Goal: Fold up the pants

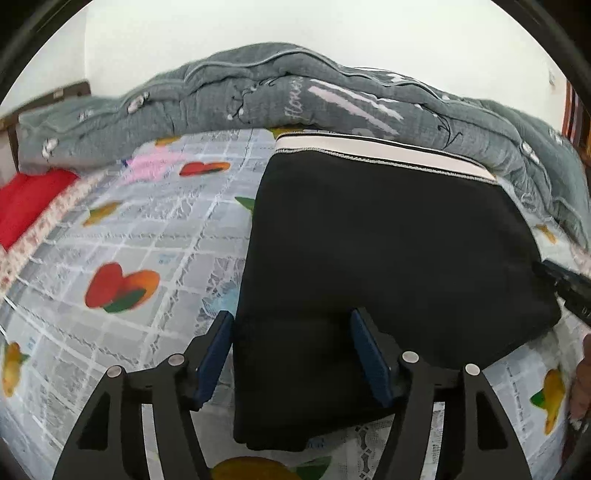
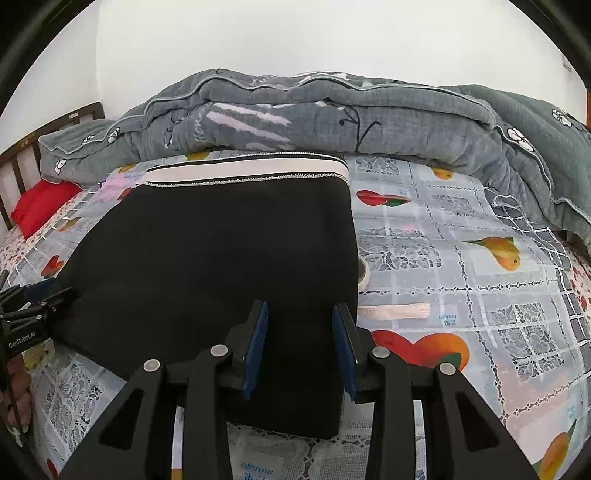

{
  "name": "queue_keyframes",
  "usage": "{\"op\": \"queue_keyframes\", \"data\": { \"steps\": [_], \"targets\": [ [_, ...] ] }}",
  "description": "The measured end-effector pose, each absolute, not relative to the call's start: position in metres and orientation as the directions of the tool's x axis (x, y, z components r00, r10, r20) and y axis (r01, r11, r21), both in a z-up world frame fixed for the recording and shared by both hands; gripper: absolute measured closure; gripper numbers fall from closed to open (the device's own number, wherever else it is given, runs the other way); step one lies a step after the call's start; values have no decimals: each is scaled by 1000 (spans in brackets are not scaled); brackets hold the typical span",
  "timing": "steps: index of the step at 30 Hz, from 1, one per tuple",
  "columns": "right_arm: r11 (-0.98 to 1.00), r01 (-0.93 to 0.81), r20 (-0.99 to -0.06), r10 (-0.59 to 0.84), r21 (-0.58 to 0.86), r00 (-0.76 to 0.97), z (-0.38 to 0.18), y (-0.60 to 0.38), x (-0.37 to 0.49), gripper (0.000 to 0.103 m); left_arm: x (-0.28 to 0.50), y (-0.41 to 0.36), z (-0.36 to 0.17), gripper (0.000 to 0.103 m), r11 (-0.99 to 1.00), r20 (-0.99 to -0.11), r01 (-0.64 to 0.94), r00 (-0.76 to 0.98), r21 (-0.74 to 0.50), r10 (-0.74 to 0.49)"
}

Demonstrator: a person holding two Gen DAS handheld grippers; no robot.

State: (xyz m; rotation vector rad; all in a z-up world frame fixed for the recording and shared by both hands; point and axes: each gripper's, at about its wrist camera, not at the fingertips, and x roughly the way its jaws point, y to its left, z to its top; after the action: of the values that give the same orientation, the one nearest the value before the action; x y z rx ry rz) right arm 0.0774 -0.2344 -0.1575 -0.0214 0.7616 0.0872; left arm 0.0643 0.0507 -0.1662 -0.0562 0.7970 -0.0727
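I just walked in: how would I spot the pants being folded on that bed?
Start at the grey quilt heaped along the bed's far side. In front of it, on the fruit-print sheet, lie the black pants, the only plain dark thing, with a white waistband.

Bright, even daylight, overexposed white wall (image 1: 295,29), strong fisheye bending with dark corners, slight blur leftward

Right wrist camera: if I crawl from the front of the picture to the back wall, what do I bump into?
right hand-held gripper → black pants → white waistband → gray quilt → white wall.
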Motion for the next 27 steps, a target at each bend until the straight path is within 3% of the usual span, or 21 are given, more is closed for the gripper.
{"op": "queue_keyframes", "data": {
  "steps": [6,13,19,23,27],
  "targets": [
    [997,-72,-709,65,20,703,-157,-237,76,62,63,61,-171,35,983,-738,32,656,-182,-158],
    [993,-53,-740,111,102,664,-160,-250,69,59,45,47,-168,36,993,-762,39,638,-108,-108],
    [999,-44,-755,21,-10,656,-161,-243,43,59,36,53,-164,36,990,-802,2,586,-144,-118],
    [1000,-10,-760,11,5,649,-151,-252,21,59,24,45,-159,37,995,-841,-3,535,-96,-80],
    [1000,15,-755,-5,7,656,-135,-261,0,59,5,39,-137,37,995,-813,23,575,-94,-90]
  ]
}}
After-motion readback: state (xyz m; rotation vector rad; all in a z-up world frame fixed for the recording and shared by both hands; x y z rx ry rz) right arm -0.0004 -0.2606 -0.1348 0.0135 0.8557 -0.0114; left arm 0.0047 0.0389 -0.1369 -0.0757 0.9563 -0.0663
